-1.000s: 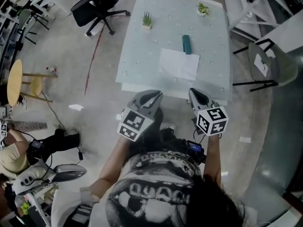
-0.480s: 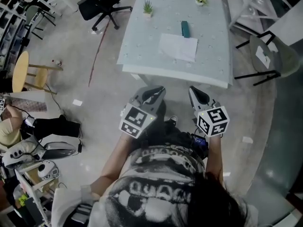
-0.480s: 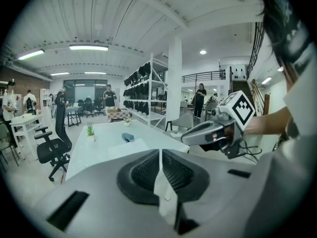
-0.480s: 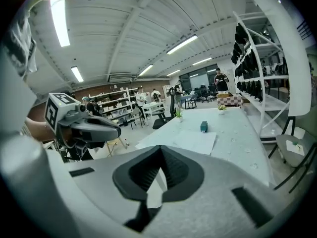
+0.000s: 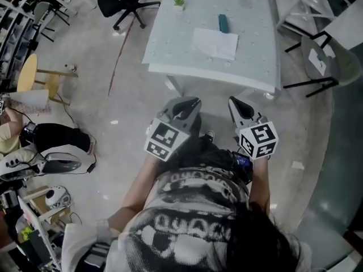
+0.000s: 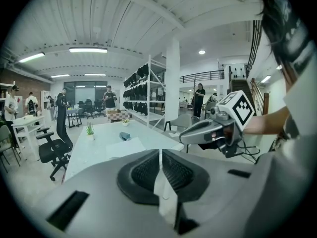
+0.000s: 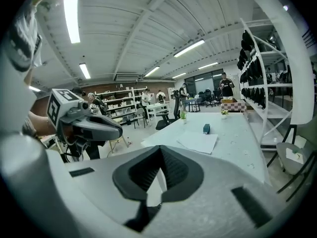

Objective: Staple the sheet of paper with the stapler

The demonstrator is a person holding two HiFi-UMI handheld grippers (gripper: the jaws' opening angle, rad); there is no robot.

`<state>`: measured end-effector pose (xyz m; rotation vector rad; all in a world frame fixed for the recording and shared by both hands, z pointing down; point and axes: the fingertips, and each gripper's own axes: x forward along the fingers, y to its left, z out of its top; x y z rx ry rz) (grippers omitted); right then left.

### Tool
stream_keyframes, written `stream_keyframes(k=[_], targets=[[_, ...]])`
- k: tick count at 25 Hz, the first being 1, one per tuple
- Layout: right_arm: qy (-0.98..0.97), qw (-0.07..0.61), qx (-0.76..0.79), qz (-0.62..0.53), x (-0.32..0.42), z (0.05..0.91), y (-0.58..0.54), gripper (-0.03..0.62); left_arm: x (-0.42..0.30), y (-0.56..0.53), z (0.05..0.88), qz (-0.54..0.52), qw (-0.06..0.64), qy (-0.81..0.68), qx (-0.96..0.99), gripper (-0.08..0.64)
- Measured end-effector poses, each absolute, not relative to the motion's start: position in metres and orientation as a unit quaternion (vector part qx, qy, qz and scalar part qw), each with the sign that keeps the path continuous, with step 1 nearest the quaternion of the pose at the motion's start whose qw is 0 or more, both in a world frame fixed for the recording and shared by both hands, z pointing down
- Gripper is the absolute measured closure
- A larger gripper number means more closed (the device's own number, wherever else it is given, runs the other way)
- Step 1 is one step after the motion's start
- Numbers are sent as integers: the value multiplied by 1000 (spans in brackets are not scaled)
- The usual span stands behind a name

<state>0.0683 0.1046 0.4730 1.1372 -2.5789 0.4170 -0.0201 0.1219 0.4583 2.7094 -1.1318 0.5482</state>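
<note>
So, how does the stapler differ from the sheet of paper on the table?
The stapler is dark teal; the sheet of paper is white. The stapler is a small narrow block; the sheet is wide and flat. In the head view, the stapler lies by the sheet's far edge. Both rest on the pale table, untouched.

No word or number can be read anywhere here. The shirt print is blurred shapes; the square markers bear patterns only.

Left gripper and right gripper side by side, jaws together, empty.
</note>
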Motion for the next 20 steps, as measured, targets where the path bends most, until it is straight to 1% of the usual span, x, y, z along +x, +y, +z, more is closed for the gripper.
stream_keyframes(k=[20], targets=[[-895, 153, 397, 136, 83, 467, 111, 600, -19, 145, 460, 188, 84, -385, 899, 545]])
